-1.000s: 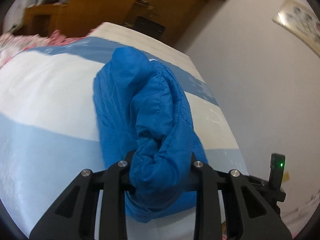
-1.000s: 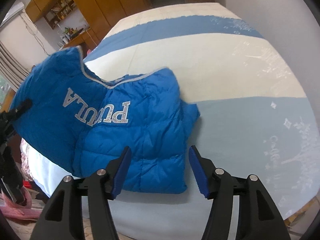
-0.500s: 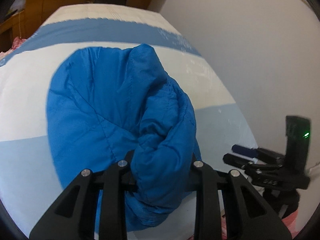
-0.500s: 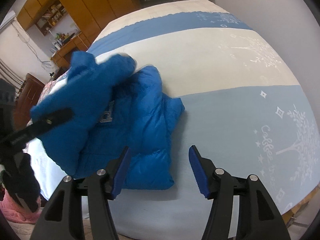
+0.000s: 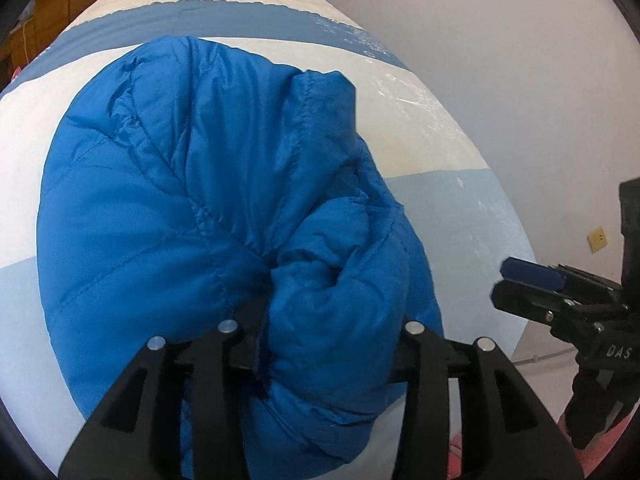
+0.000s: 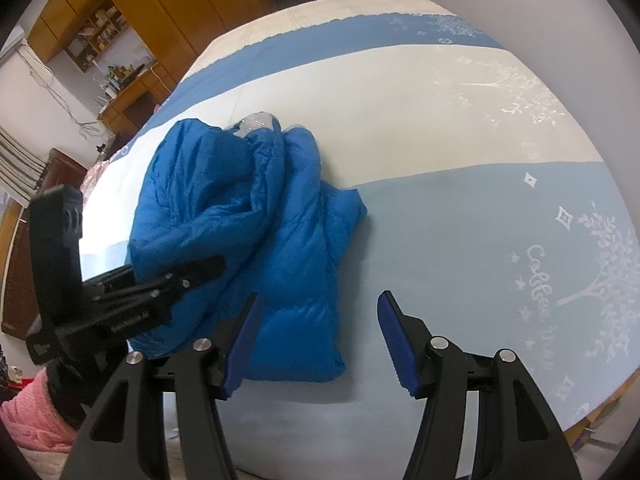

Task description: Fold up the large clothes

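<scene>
One blue puffer jacket lies bunched on the bed, close to its near edge and toward the near left corner, across the line where the cream band meets the pale blue one. Two claws are at work, and I count no other garment on the bed.

The left claw has a thick roll of the jacket between its jaws, which are opening at this moment; the padding fills the gap, so the pictures do not settle whether the pads still press on it or have let go. The right claw hangs released and empty above the near edge, just beside the jacket's lower right corner, its blue pads apart and touching nothing.

Risks, as I judge them: the down filling is springy, so the folded-over part may puff up and roll open once freed, leaving a lump, not a flat fold. Slippery shell fabric may also cling to the opening jaws and be dragged askew if the left claw pulls away early. With the jacket so near the edge, a tug toward the person could slide it off the bed.
</scene>
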A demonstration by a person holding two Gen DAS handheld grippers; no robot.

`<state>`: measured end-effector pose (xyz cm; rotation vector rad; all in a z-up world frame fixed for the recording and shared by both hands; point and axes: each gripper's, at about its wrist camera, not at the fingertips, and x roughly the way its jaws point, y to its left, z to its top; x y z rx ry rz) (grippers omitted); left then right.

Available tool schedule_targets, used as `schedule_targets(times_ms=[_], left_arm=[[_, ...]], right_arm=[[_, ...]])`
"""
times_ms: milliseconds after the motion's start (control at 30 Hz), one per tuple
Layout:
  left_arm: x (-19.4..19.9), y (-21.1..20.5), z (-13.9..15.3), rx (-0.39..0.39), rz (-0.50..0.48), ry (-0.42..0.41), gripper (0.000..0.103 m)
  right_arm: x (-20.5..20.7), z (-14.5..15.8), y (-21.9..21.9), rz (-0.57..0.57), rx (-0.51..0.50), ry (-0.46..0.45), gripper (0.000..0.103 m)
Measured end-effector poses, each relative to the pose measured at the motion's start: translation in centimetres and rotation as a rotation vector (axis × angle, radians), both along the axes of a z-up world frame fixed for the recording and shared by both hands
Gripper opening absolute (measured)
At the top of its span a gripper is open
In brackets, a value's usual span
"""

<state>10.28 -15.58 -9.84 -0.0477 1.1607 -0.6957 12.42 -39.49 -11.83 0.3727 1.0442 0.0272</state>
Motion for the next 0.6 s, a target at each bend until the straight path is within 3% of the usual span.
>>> schedule_targets(times_ms=[100,300,400,500,600], left_arm=[[-0.2,0.1,0.9,-0.058,-0.023,0.046,0.064],[-0.8,3.6,3.8,-0.144,0.022,0.09,0.072],[-0.8,6.3,5.4,-0.187,0.08,0.068,0.073],[-0.9,9.2,6.5,-0.09,0.191,0.005,0.076],[0.9,11.8,5.2,0.05,0.307,-0.008,0.076]], right_arm=[[0.6,0.3,0.1,0.01,0.04,-0.007,0.067],[2.7,1.3,-0.2,0.033,0.179,-0.01,0.078],[4.4,1.1,-0.3,0.053,0.312,0.011,0.082],[6.4,0.4,0.0,0.082,0.43,0.047,0.086],[8.8,-0.7,0.5,0.066,0.439,0.114,0.09]])
